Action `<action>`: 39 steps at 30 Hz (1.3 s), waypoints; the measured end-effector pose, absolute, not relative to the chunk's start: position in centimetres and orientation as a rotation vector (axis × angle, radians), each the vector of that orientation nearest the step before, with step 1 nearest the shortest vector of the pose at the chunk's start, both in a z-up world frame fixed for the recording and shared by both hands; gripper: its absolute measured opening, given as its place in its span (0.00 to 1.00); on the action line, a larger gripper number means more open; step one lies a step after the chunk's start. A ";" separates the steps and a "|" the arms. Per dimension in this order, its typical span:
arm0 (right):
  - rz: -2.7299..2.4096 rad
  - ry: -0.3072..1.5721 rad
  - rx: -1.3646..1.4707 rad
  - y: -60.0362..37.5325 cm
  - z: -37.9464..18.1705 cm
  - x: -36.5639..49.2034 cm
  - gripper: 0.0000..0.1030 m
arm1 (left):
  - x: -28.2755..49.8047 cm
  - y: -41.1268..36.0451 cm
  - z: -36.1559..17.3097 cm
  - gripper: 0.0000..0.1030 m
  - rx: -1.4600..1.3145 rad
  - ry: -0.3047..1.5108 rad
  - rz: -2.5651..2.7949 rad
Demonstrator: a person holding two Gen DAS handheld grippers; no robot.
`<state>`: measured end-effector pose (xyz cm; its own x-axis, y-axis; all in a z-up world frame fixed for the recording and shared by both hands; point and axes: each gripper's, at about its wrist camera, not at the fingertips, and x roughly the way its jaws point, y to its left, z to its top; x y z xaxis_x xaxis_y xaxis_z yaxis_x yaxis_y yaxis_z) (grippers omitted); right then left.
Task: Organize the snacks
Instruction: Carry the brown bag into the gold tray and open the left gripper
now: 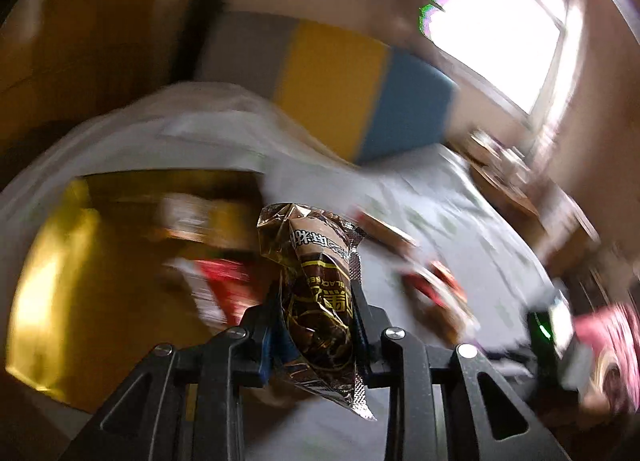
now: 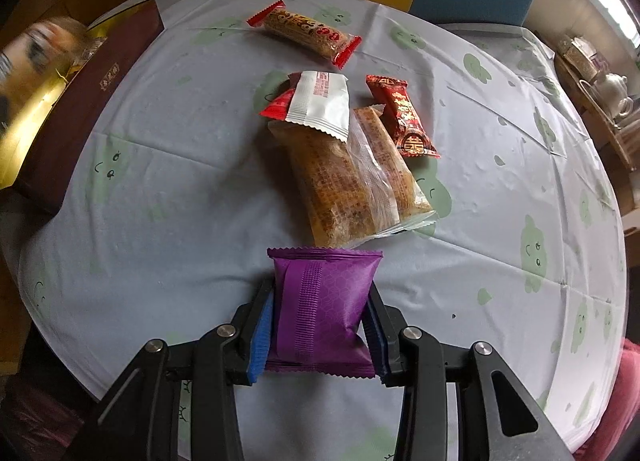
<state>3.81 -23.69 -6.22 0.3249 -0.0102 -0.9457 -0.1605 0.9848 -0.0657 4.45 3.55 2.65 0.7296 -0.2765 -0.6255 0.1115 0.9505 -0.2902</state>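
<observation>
My left gripper (image 1: 318,301) is shut on a brown and gold foil snack packet (image 1: 316,277), held in the air over the table; the view is blurred by motion. Below and left of it lies a gold-lined box (image 1: 60,281) with a few snacks inside. My right gripper (image 2: 320,301) is shut on a purple snack packet (image 2: 322,309) just above the tablecloth. Beyond it lie loose snacks: two long clear-wrapped bars (image 2: 340,181), a white packet (image 2: 320,105), a dark red packet (image 2: 400,117) and a red-ended bar (image 2: 306,33).
The round table wears a pale cloth with green prints (image 2: 160,181). The maroon-sided box (image 2: 80,101) stands at the table's left edge. A grey, yellow and blue chair back (image 1: 340,89) stands behind the table. A shelf with a teapot (image 2: 612,89) is at the right.
</observation>
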 end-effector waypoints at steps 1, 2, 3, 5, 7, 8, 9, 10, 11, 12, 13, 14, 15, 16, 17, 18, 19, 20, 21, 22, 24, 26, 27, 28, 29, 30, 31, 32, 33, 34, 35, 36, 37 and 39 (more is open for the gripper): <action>0.099 1.237 -0.158 -23.7 -6.2 3.8 0.40 | 4.7 4.8 2.4 0.30 -0.261 0.730 -0.180; 0.099 1.237 -0.160 -23.7 -6.2 3.8 0.40 | 5.1 6.4 1.9 0.30 -0.302 0.749 -0.140; 0.100 1.237 -0.162 -23.7 -6.2 3.8 0.40 | 5.4 7.7 1.3 0.30 -0.337 0.769 -0.111; 0.100 1.237 -0.164 -23.7 -6.2 3.8 0.40 | 5.8 9.7 0.1 0.30 -0.400 0.800 -0.062; 0.099 1.236 -0.167 -23.6 -6.2 3.8 0.40 | 6.1 10.9 -0.8 0.29 -0.450 0.822 -0.036; 0.099 1.236 -0.167 -23.6 -6.2 3.8 0.40 | 6.4 11.3 -1.2 0.29 -0.473 0.834 -0.033; 0.100 1.236 -0.166 -23.6 -6.2 3.8 0.40 | 6.5 11.6 -1.6 0.29 -0.492 0.845 -0.030; 0.100 1.236 -0.165 -23.7 -6.2 3.8 0.40 | 6.8 11.7 -1.9 0.30 -0.503 0.853 -0.032; 0.100 1.236 -0.163 -23.7 -6.2 3.8 0.40 | 7.0 11.6 -2.1 0.30 -0.507 0.859 -0.037; 0.100 1.236 -0.161 -23.7 -6.2 3.8 0.40 | 7.0 11.6 -2.3 0.30 -0.507 0.862 -0.036; 0.101 1.237 -0.160 -23.7 -6.2 3.8 0.40 | 7.1 11.5 -2.4 0.30 -0.508 0.866 -0.029; 0.101 1.237 -0.157 -23.7 -6.2 3.8 0.40 | 7.3 11.5 -2.6 0.30 -0.507 0.873 -0.033; 0.101 1.238 -0.156 -23.7 -6.2 3.8 0.40 | 7.5 11.3 -2.7 0.30 -0.506 0.885 -0.043; 0.101 1.238 -0.155 -23.7 -6.2 3.8 0.40 | 7.6 11.1 -3.1 0.30 -0.506 0.902 -0.049; 0.101 1.237 -0.155 -23.8 -6.2 3.8 0.40 | 7.7 10.8 -3.5 0.32 -0.497 0.918 -0.046; 0.101 1.237 -0.154 -23.8 -6.2 3.8 0.40 | 7.6 10.8 -3.7 0.33 -0.481 0.929 -0.043; 0.101 1.237 -0.155 -23.7 -6.2 3.8 0.40 | 7.8 10.4 -3.9 0.35 -0.454 0.952 -0.034; 0.101 1.238 -0.155 -23.8 -6.2 3.8 0.40 | 7.9 10.2 -4.1 0.37 -0.445 0.966 -0.033; 0.101 1.238 -0.155 -23.7 -6.2 3.8 0.40 | 7.8 10.0 -4.1 0.37 -0.437 0.977 -0.030; 0.101 1.238 -0.155 -23.7 -6.2 3.8 0.40 | 7.8 9.8 -4.1 0.38 -0.424 0.981 -0.025; 0.101 1.237 -0.154 -23.8 -6.2 3.7 0.41 | 7.7 9.7 -3.8 0.39 -0.384 0.967 0.005; 0.101 1.239 -0.150 -23.9 -6.2 3.8 0.42 | 7.4 9.8 -3.3 0.39 -0.357 0.947 0.019; 0.101 1.239 -0.150 -23.9 -6.2 3.8 0.42 | 7.3 9.8 -3.2 0.39 -0.349 0.942 0.019; 0.100 1.240 -0.150 -23.9 -6.2 3.8 0.42 | 7.2 9.8 -3.1 0.39 -0.338 0.943 0.022; 0.100 1.239 -0.150 -23.9 -6.2 3.8 0.42 | 7.1 9.7 -3.2 0.39 -0.324 0.946 0.019; 0.100 1.239 -0.150 -23.9 -6.2 3.8 0.42 | 7.0 9.5 -3.3 0.39 -0.307 0.948 0.009; 0.100 1.239 -0.149 -23.9 -6.2 3.8 0.42 | 6.9 9.3 -3.5 0.39 -0.288 0.951 0.011; 0.100 1.239 -0.149 -23.9 -6.2 3.8 0.42 | 7.1 9.0 -3.7 0.39 -0.275 0.952 0.017; 0.100 1.239 -0.150 -23.9 -6.2 3.8 0.42 | 7.0 8.8 -3.9 0.39 -0.255 0.951 0.029; 0.101 1.239 -0.150 -23.9 -6.2 3.8 0.42 | 6.9 8.8 -3.9 0.39 -0.247 0.951 0.033; 0.100 1.238 -0.151 -23.9 -6.2 3.8 0.41 | 6.8 8.7 -4.0 0.39 -0.239 0.949 0.039; 0.100 1.236 -0.153 -23.9 -6.2 3.8 0.40 | 6.7 8.7 -3.9 0.39 -0.238 0.947 0.043; 0.099 1.235 -0.155 -23.9 -6.2 3.8 0.40 | 6.6 8.7 -3.9 0.39 -0.238 0.945 0.046; 0.098 1.232 -0.162 -23.8 -6.2 3.8 0.40 | 6.5 8.7 -3.7 0.39 -0.232 0.941 0.048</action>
<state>3.77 -23.75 -6.18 0.3301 -0.0131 -0.9438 -0.1618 0.9843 -0.0703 6.45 8.71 -3.73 0.5896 -0.0601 -0.8055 -0.1420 0.9740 -0.1766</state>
